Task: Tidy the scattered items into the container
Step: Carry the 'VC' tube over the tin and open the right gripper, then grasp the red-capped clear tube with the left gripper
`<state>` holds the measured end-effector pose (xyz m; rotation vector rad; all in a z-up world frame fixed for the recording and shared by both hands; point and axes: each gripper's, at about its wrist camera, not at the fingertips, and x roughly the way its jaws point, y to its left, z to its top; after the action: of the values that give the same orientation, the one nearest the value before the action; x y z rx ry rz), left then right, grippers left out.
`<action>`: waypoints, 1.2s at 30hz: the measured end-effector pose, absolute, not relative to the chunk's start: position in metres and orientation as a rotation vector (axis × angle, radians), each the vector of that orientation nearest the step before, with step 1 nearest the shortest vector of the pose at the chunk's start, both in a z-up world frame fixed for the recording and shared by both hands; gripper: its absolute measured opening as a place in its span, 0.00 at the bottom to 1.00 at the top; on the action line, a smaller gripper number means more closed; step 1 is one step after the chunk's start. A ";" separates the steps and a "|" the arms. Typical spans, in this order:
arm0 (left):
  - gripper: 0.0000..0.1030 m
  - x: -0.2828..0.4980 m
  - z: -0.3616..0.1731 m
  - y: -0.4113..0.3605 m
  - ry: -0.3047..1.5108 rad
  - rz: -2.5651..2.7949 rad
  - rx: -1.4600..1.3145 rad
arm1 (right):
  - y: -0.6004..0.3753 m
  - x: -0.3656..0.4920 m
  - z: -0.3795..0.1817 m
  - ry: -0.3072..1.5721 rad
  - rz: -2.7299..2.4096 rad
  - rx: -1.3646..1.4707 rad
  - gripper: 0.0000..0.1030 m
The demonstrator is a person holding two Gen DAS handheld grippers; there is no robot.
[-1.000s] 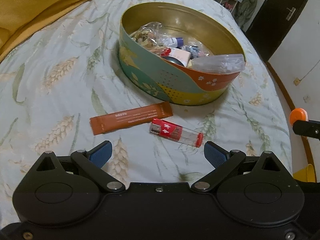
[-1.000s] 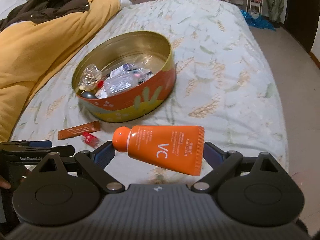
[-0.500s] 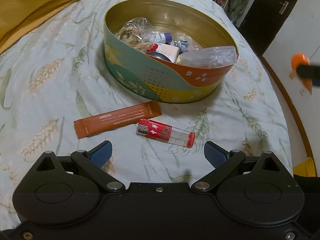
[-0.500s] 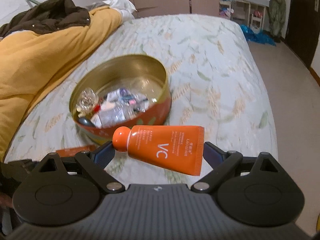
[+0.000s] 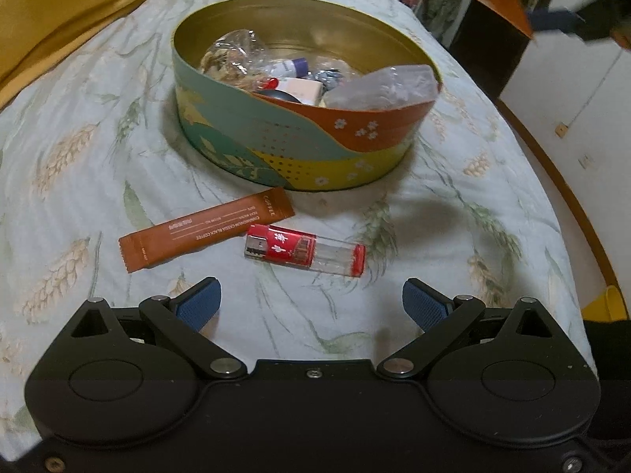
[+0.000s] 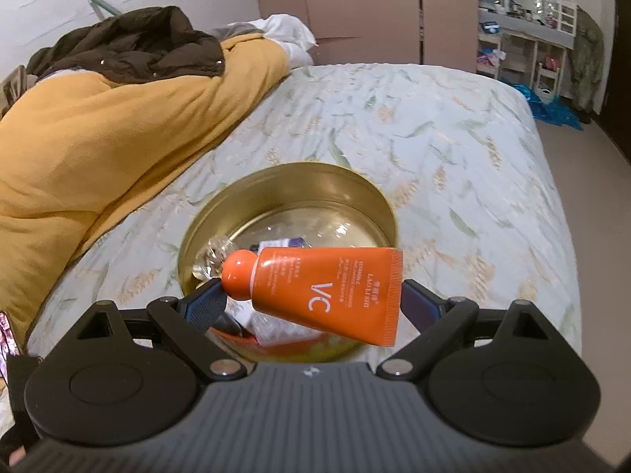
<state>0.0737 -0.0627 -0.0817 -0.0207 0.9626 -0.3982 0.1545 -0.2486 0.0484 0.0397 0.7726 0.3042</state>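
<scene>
Bed (image 5: 79,149) with a pale leaf-and-wheat print sheet, filling both views; yellow blanket (image 6: 98,149) heaped along its edge at 9 o'clock in the right wrist view, dark jacket (image 6: 130,51) lying on top of the heap at 11 o'clock; round tin (image 5: 299,134) with gold inside and teal, orange and yellow wall standing on the sheet at 12 o'clock from the left gripper (image 5: 311,301), already holding clear wrappers, a small white box and other small bits.

Right gripper (image 6: 313,305) hanging above the near rim of the tin (image 6: 288,205), jaws spread wide yet clamped on the orange tube (image 6: 319,291) end to end, cap at the 9 o'clock pad, crimped end at the 3 o'clock pad, tube crosswise and tilted; same tube seen as a blurred orange corner at 1 o'clock in the left wrist view.

Left gripper low over the sheet, jaws wide, nothing between them; brown coffee sachet (image 5: 207,230) flat on the bed between tin and jaws, at 11 o'clock from them; red and clear lighter (image 5: 303,250) on its side just beside the sachet, at 12 o'clock, close ahead of the pads, apart from both.
</scene>
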 end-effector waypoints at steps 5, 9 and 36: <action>0.96 0.077 -0.082 -0.068 0.946 -0.418 0.009 | -0.231 0.173 0.044 0.784 0.323 0.052 0.91; 0.96 0.087 -0.084 -0.074 0.924 -0.439 0.037 | -0.220 0.183 0.044 0.786 0.337 0.057 0.91; 0.94 0.115 -0.115 -0.104 0.986 -0.382 0.166 | -0.286 0.114 0.011 0.826 0.204 0.153 1.00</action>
<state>0.1154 -0.1037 -0.1145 0.1656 0.9862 -0.3819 0.1143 -0.2857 0.0111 0.1528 0.8263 0.2042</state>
